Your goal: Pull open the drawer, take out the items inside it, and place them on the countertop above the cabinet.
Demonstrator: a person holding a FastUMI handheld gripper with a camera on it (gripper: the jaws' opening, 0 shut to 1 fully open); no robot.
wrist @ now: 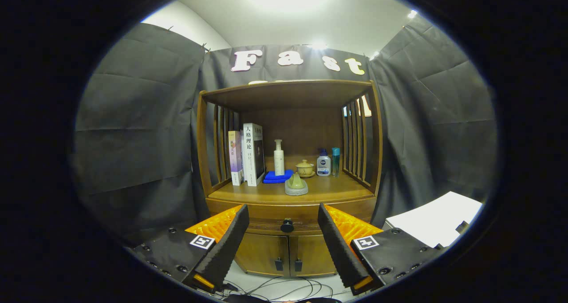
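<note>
Dark and round, the drawer knob point(287, 226) sits at the middle of the closed drawer point(266, 218), straight ahead of the gripper point(283, 223) and framed in the gap between its two fingertips, though well beyond them, so the coming move looks like a plain forward reach along the fingers' own line. The drawer front is a wide, shallow band of warm brown wood whose long axis runs side to side just under the countertop point(330, 190), flush with the cabinet and not yet pulled (whatever lies inside is hidden). The gripper's fingers stand wide apart and hold nothing. Below the drawer are two cabinet doors point(286, 252) with small dark handles. On the countertop stand books point(248, 154), a pump bottle point(278, 157) on a blue cloth point(277, 176), a lidded cup point(305, 168), a small green ornament point(296, 185) and two more bottles point(328, 163)
</note>
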